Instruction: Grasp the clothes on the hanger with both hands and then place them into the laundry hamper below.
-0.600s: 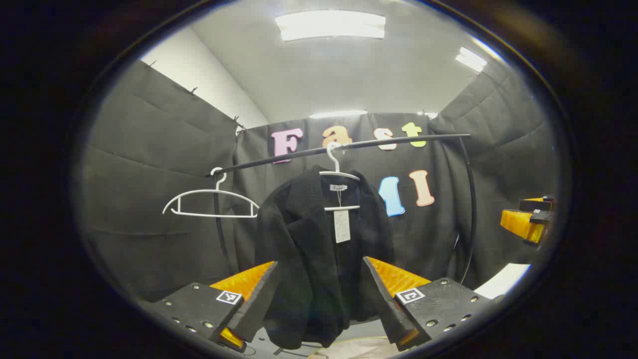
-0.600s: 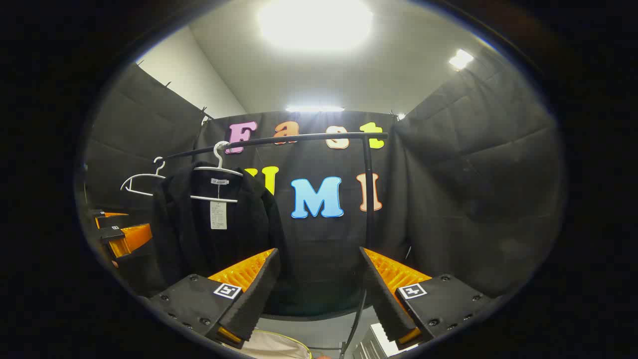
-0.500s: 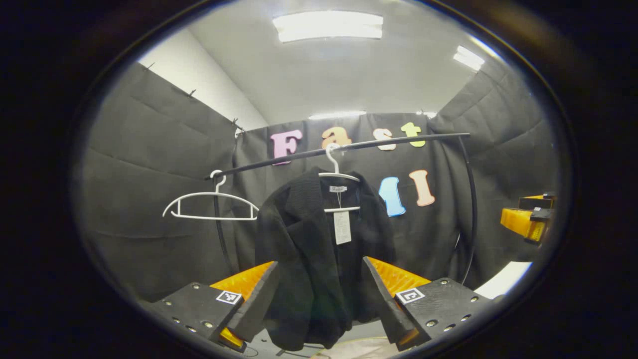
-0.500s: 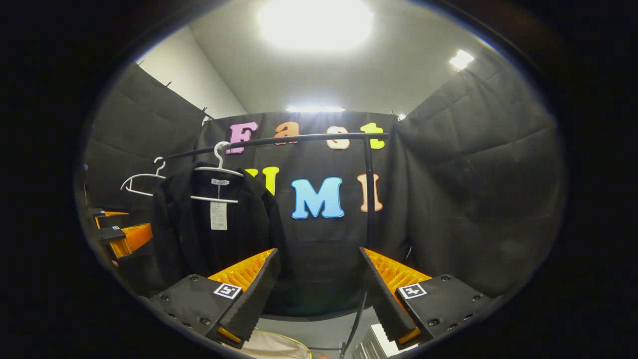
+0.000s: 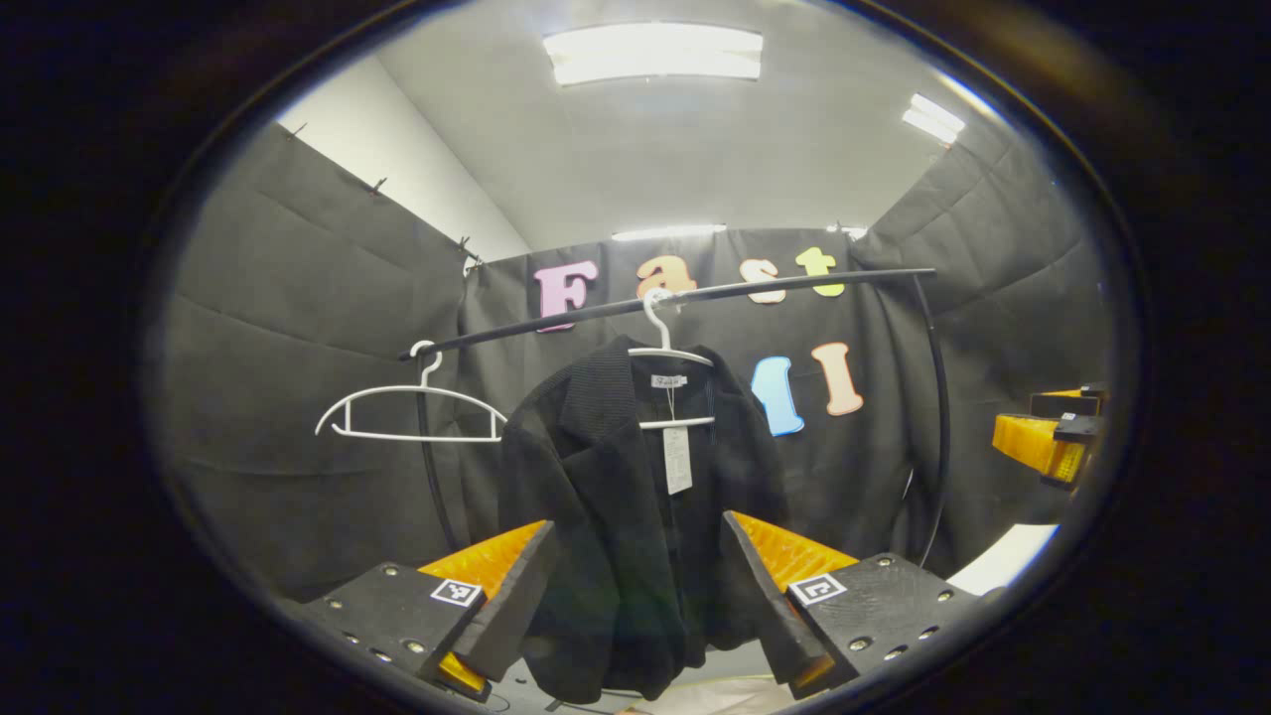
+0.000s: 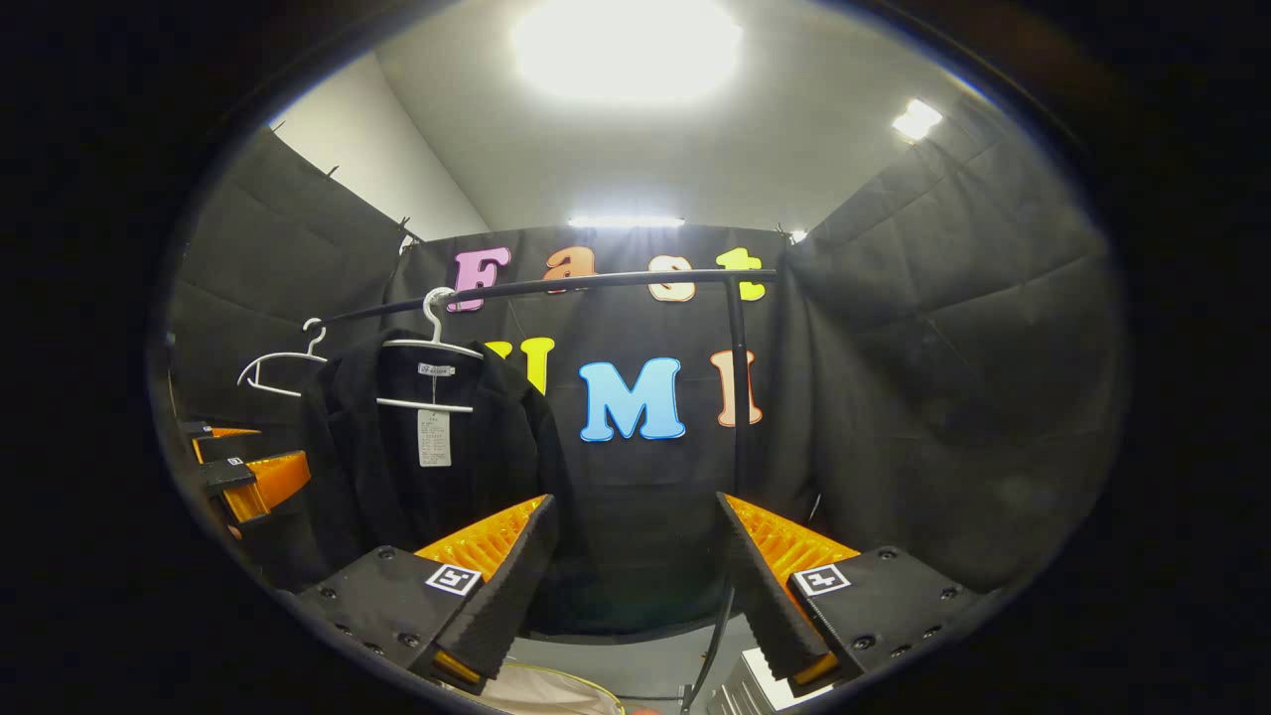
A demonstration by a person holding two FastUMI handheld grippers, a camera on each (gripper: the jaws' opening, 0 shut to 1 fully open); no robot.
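The left gripper [image 5: 635, 606] was spread wide with nothing between its fingers, aimed straight at the black knitted jacket [image 5: 635, 516], which showed in the gap between the two fingers but lay beyond them, untouched. The right gripper [image 6: 635, 596] was equally wide and empty, pointed more toward the booth's cloth wall, with the jacket [image 6: 417, 467] off to its left side. Neither had yet closed on fabric, so the grasp, by my judgement, was still ahead.

The jacket hung from a thin white wire hanger [image 5: 670, 382] hooked over a black metal rail [image 5: 695, 293], its front open and a white paper tag [image 5: 677, 459] dangling at the collar. Hanging this way, it offered both shoulders at the same height, which probably suited a two-handed hold, one gripper to each side. A second white hanger [image 5: 407, 417], bare, sat on the same rail near its left end, apart from the jacket.

There was open air on both sides of the garment, though the rail's curved black upright [image 5: 933, 417] stood to its right, and in the right gripper view that post [image 6: 737, 397] lay nearly ahead of the right gripper. Only a pale rim of what may have been the laundry hamper [image 6: 556, 695] peeked out low between the fingers; I could not tell its shape or how far under the jacket it reached.
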